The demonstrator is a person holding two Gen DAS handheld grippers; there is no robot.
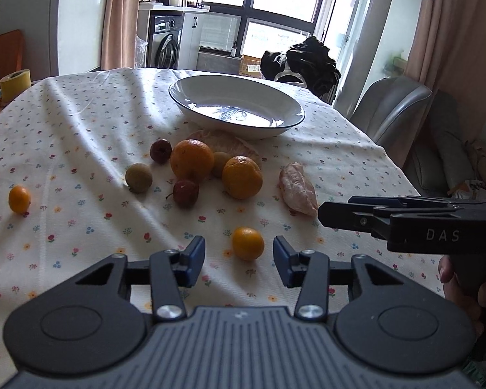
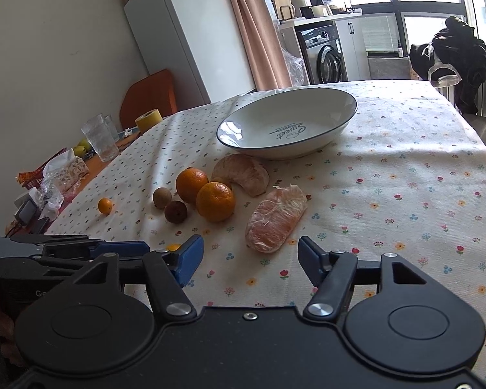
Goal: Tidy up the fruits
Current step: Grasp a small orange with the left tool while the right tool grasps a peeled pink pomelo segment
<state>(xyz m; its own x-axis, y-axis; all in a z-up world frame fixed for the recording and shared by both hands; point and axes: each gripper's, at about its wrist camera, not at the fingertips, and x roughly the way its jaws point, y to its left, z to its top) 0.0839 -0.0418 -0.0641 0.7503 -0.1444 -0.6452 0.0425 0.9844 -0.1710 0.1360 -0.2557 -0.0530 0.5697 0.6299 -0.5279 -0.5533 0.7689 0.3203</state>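
My left gripper (image 1: 239, 261) is open, low over the flowered cloth, with a small kumquat (image 1: 248, 243) lying just ahead between its fingers. My right gripper (image 2: 249, 256) is open too, right behind a peeled citrus segment (image 2: 275, 223); it reaches in from the right in the left wrist view (image 1: 335, 207). Further back lie two oranges (image 1: 191, 160) (image 1: 242, 176), two dark red fruits (image 1: 160, 150) (image 1: 185, 193), a brownish round fruit (image 1: 138, 177) and another peeled segment (image 2: 243, 173). A second kumquat (image 1: 19, 198) sits alone at the left. The white bowl (image 2: 252, 129) behind them holds nothing.
A yellow tape roll (image 2: 148, 120), a glass (image 2: 98, 137) and crumpled wrappers (image 2: 64, 171) crowd the table's left edge. A grey chair (image 1: 395, 110) stands past the right edge, and dark clothes (image 1: 301, 61) hang behind the bowl.
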